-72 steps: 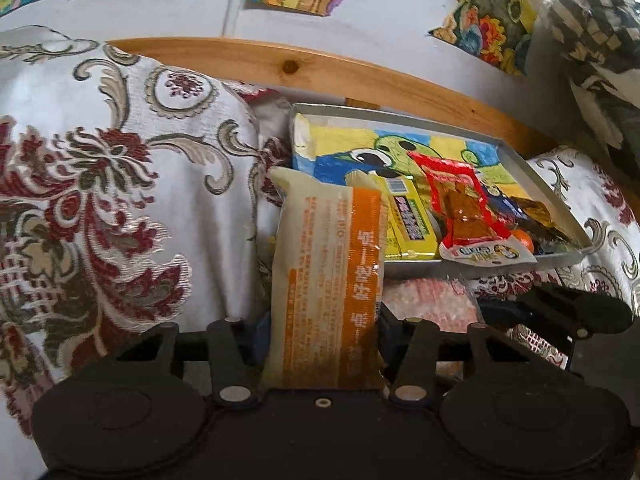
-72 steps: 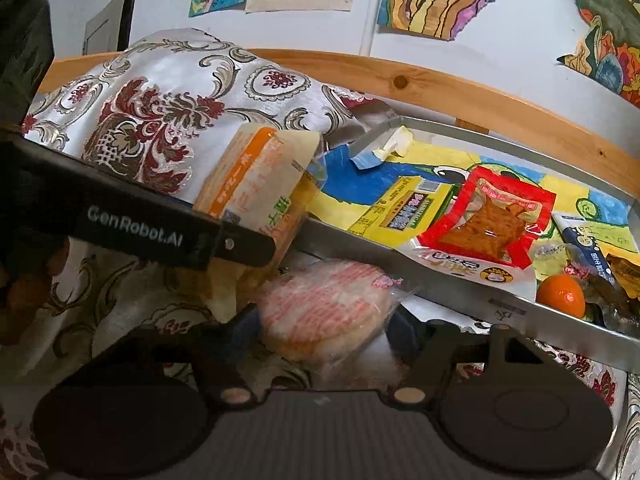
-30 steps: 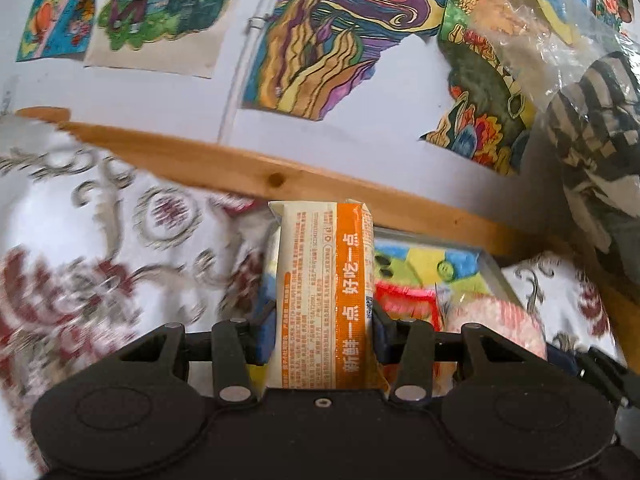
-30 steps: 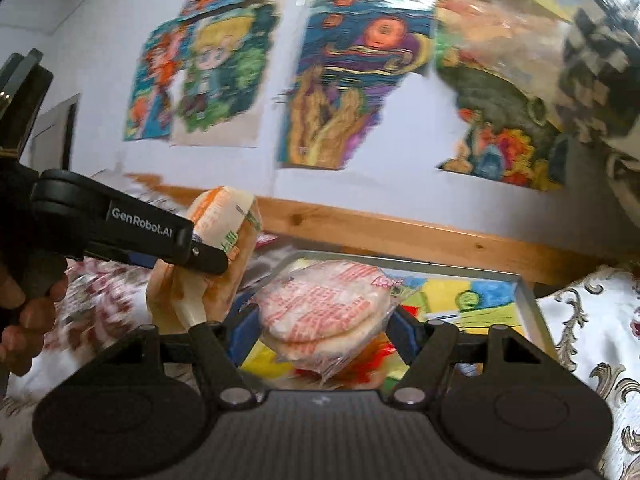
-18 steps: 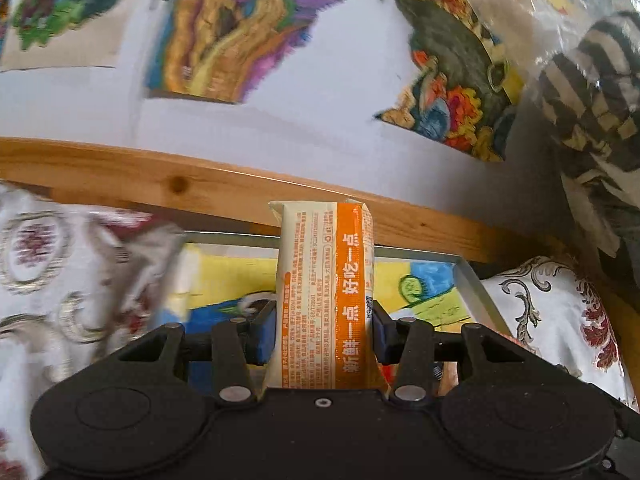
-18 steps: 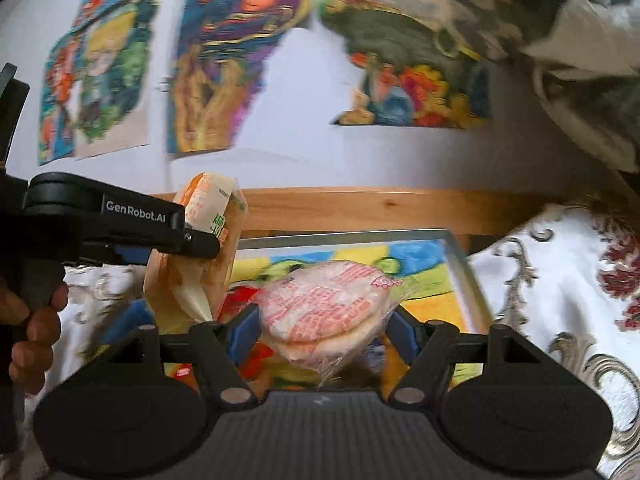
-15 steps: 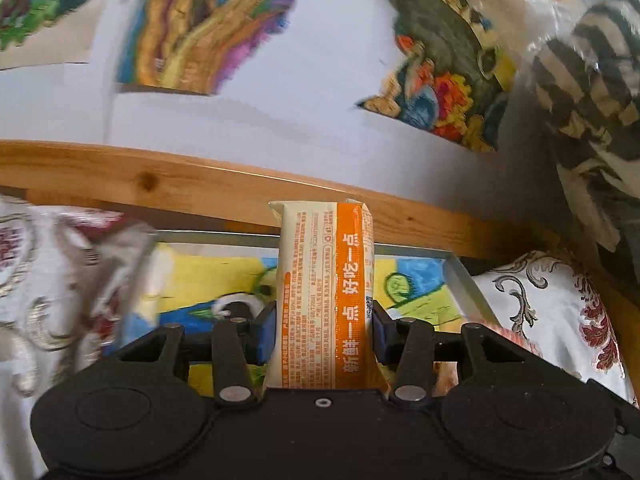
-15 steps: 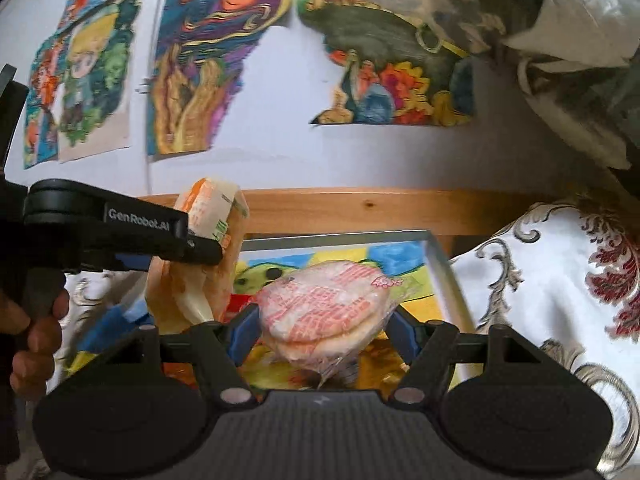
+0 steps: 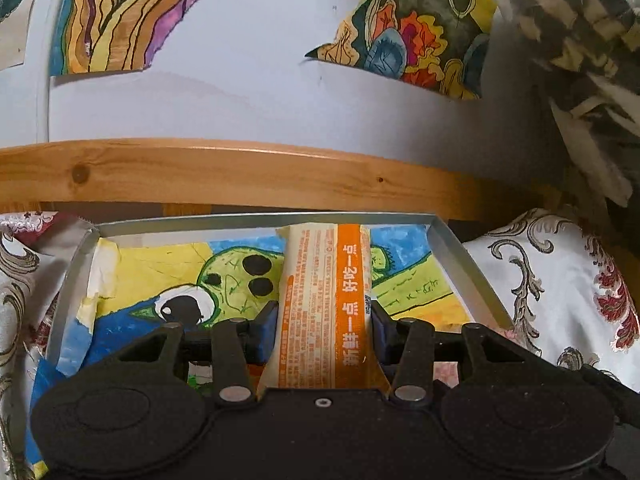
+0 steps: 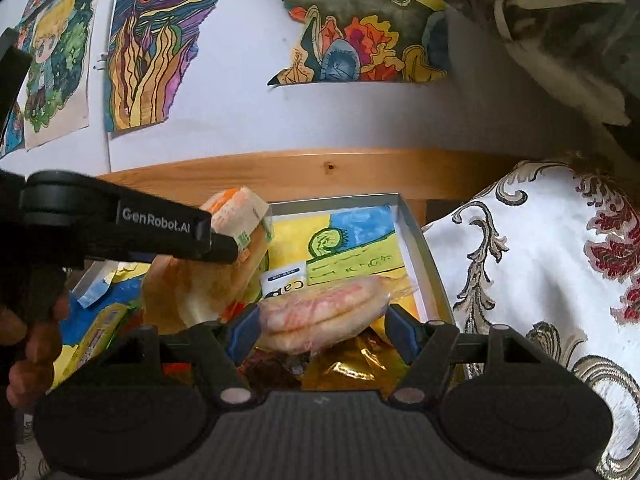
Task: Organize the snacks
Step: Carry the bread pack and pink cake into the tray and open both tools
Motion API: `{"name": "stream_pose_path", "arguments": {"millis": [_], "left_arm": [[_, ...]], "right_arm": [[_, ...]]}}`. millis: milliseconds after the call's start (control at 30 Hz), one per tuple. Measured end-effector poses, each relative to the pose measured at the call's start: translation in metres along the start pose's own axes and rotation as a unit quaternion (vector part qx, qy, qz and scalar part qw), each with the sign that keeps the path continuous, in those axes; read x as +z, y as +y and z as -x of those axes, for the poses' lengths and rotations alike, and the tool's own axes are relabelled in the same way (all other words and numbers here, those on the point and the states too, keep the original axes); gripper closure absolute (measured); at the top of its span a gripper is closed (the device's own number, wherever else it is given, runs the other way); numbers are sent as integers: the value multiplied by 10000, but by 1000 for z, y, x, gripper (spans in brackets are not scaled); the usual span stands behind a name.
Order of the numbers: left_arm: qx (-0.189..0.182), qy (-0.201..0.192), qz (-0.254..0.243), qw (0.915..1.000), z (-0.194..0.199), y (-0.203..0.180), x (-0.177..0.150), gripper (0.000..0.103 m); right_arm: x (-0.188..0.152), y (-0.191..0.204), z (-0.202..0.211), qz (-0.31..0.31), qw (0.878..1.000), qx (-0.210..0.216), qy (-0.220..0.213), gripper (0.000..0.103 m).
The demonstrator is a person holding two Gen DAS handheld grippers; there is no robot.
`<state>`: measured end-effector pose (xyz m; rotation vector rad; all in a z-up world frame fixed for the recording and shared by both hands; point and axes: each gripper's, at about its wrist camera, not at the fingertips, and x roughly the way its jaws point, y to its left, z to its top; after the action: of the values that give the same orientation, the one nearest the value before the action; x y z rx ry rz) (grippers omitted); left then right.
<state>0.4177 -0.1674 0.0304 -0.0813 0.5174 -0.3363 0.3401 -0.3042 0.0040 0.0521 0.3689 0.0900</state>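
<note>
Item one, my left gripper (image 9: 323, 330): jaws pinching the orange-striped snack packet (image 9: 324, 300) across its width, both blue pads against its sides; the packet is carried in the air above the metal tray (image 9: 460, 256), not resting in it.

Item two, my right gripper (image 10: 320, 330): jaws clamped on the wrapped rice crackers (image 10: 320, 310), a flat round stack in clear film, held level over the tray's right end, above a gold wrapper (image 10: 348, 368) and a white sachet (image 10: 284, 280).

Change noted: 2.4 s ago both loads were low beside the floral cushion (image 9: 560, 280), short of the tray's near wall; one second ago both cameras had swung up toward the wall drawings (image 9: 120, 16); now the tray's painted liner (image 9: 168, 264) fills the lower field of the left view and both packets sit inside the tray's outline. I judge the carry all but done, with lowering and letting go as what remains.

Orientation, packet: long axis runs straight ahead along my left fingers, away from the camera toward the wooden rail (image 9: 240, 172); its sealed far end points at the tray's back wall, the orange stripe on the right-hand face; from the right view it tilts upward at that far end.

Orientation, crackers: no clear long axis, being round; broad faces up and down, loose film tail trailing to the right.

Contents elsewhere in the tray: a yellow packet (image 10: 100, 332) at the left, partly hidden by my left gripper.
</note>
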Motion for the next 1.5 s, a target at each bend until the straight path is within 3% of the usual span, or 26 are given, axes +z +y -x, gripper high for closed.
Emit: {"name": "stream_pose_path", "arguments": {"millis": [233,433,667,867,1200,1500], "left_arm": [[39,-2,23,10000,2,0,1,54],[33,-138,-12,9999,8,-4,7,42],[125,-314,1,9994,17,-7,10,18],[298,-445,109,9985,28,-3,12,4],[690,-639,242,9953,51,5,14,1],[1245,-893,621,9862,73,14,1,1]], "right_arm": [[1,-1,0,-21,10000,-11,4,23],[3,-2,3,-34,10000,-22,-49,17],[6,-4,7,-70,9998,-50,-163,7],[10,-4,12,-102,9996,-54,-257,3],[16,4,23,3,9993,-62,-382,0],[22,14,54,345,9972,-145,-645,0]]}}
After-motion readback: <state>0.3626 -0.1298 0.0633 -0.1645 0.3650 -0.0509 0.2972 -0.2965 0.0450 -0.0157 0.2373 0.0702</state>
